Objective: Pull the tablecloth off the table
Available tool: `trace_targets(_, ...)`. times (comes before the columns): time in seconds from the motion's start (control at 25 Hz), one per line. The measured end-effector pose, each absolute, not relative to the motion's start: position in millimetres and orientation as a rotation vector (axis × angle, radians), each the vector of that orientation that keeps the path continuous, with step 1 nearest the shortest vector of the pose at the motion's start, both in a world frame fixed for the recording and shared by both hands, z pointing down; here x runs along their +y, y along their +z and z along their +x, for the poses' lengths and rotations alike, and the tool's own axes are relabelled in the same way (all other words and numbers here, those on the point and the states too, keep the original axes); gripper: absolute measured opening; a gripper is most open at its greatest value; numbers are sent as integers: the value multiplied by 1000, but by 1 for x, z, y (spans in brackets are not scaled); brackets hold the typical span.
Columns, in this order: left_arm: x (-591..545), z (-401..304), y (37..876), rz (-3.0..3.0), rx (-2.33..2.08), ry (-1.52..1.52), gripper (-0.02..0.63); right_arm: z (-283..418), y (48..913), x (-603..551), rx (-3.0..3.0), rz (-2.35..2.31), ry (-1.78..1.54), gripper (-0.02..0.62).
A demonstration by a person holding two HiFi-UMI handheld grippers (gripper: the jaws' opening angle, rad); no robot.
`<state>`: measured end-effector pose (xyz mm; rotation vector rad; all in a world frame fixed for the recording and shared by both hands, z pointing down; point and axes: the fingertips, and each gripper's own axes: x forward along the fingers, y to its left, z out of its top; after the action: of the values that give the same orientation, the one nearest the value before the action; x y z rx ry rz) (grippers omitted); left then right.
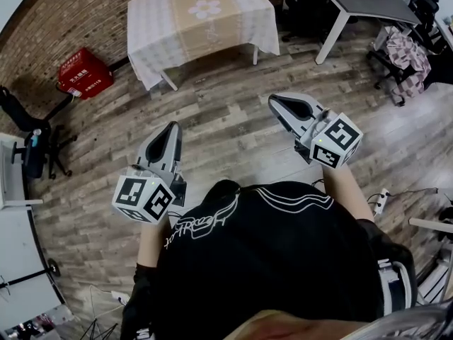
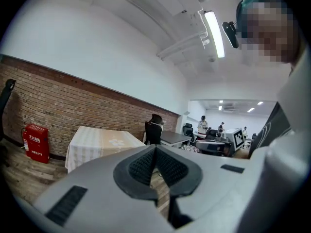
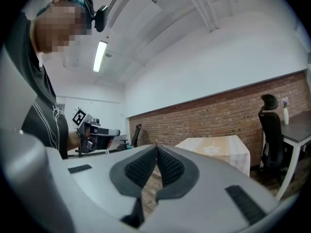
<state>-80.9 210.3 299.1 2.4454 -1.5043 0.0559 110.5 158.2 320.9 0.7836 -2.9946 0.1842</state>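
Tablecloth (image 1: 202, 20) not yet reached.
Fingers of left gripper (image 1: 172, 127) and right gripper (image 1: 273, 100) are closed, empty; its edge may be missed unless opened.

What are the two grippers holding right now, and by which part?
Nothing. Both the left gripper and right gripper are shut and empty; the tablecloth lies untouched.

Left gripper (image 2: 156, 148) jaws pressed together, nothing between; at nine o'clock of its tips the tablecloth (image 2: 98, 144) drapes a tabletop, red box (image 2: 36, 141) farther out
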Motion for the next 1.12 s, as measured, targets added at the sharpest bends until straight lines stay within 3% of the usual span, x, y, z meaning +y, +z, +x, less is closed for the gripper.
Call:
trace_targets(0.48,147,-109,319,2407,-1479,5,5,96,334,97,-3006,818,278,-3)
trace_targets(1.12,-66,-191,346,2373,-1436,3,6,41,354,-118,-2977,951,467,-3)
